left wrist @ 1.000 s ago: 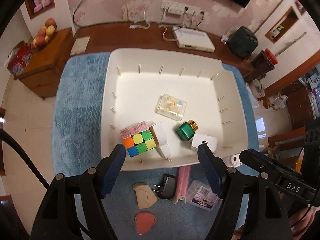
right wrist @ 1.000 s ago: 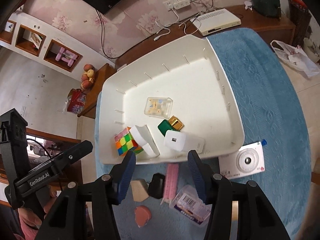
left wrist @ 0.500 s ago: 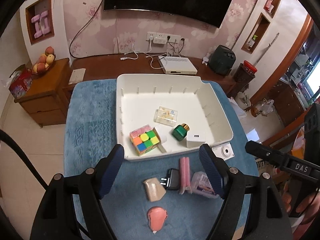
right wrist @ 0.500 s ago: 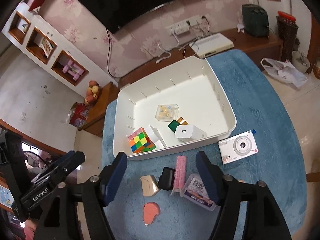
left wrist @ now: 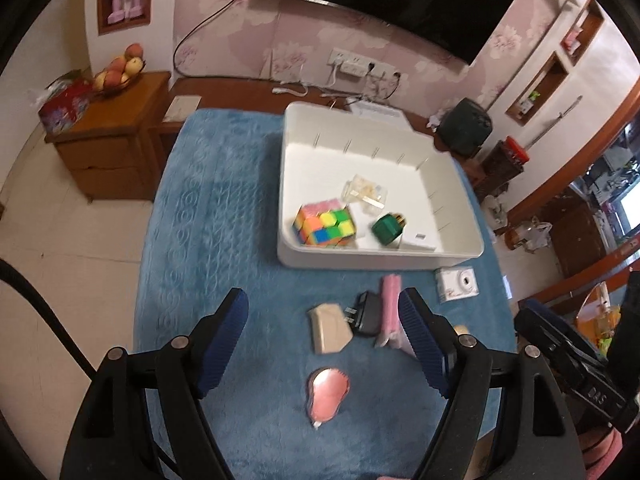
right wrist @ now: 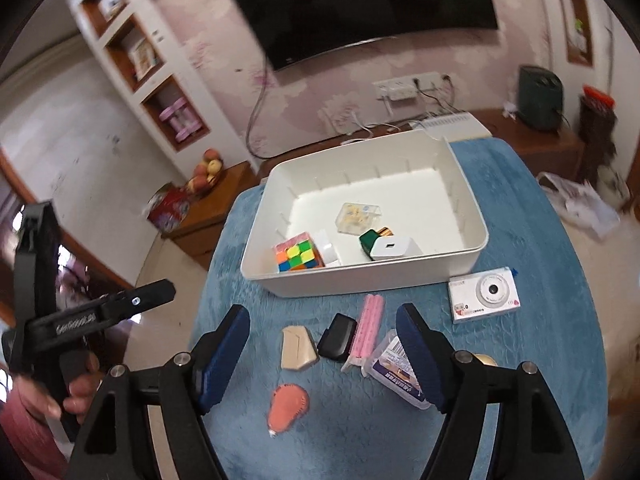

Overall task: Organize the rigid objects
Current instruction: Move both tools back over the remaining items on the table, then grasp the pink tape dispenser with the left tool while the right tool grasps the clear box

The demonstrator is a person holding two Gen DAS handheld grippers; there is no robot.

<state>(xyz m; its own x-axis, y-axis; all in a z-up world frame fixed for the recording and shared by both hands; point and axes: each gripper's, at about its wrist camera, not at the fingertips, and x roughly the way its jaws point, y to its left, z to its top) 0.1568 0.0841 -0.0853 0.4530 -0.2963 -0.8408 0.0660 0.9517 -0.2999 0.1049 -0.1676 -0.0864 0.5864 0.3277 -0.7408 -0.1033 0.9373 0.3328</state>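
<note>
A white bin stands on the blue cloth. Inside it lie a colour cube, a clear box, a green bottle and a white charger. In front of the bin lie a beige piece, a black plug, a pink tube, a clear labelled box, an orange pouch and a white camera. My left gripper and right gripper both hover open above these loose items, holding nothing.
A wooden cabinet with a fruit bowl stands left of the table. A low wooden shelf with a white router and cables runs behind the bin. A person's hand holds the left gripper's handle.
Both grippers have drawn back from the bin, so the loose items in front of it now show fully. The right gripper's jaws have spread wider.
</note>
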